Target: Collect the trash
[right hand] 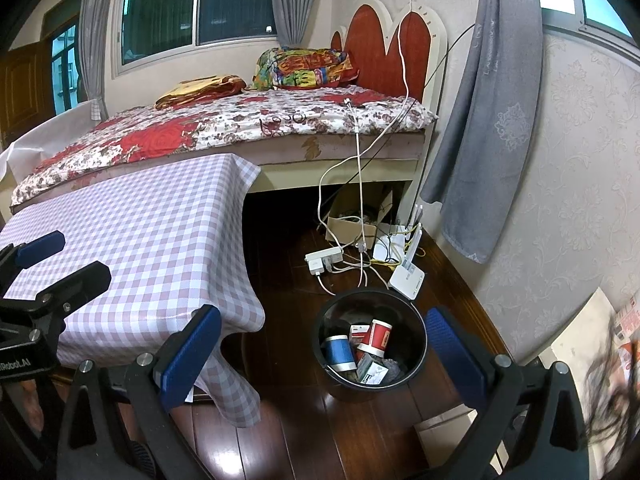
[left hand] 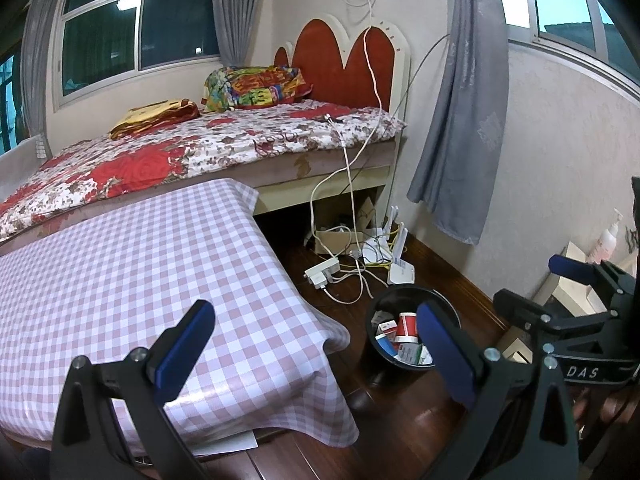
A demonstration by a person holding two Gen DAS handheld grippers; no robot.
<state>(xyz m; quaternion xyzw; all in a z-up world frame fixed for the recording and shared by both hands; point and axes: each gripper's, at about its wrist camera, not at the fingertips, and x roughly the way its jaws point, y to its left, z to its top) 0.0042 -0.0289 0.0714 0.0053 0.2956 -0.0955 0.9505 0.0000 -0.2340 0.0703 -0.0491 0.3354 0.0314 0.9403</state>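
Hovering with its blue-padded fingers spread wide and empty, the right hand-held gripper (right hand: 320, 356) frames the round black plastic trash bin (right hand: 370, 338) on the dark wooden floor (right hand: 280, 420). The left hand-held gripper (left hand: 316, 348) is likewise spread and holds nothing, above the near right corner of the worktop draped in a pink-and-white checked cloth (left hand: 120, 272). The bin stands just beside that corner and holds a blue paper cup (right hand: 339, 353), a red-and-white paper cup (right hand: 378, 336) and small cardboard boxes (right hand: 372, 372). Beyond the bin, a white power strip (right hand: 324, 262) and a white router (right hand: 407, 275) lie among tangled cables. Farthest, along the worktop's far edge, is the bed with a red floral sheet (right hand: 200, 128).
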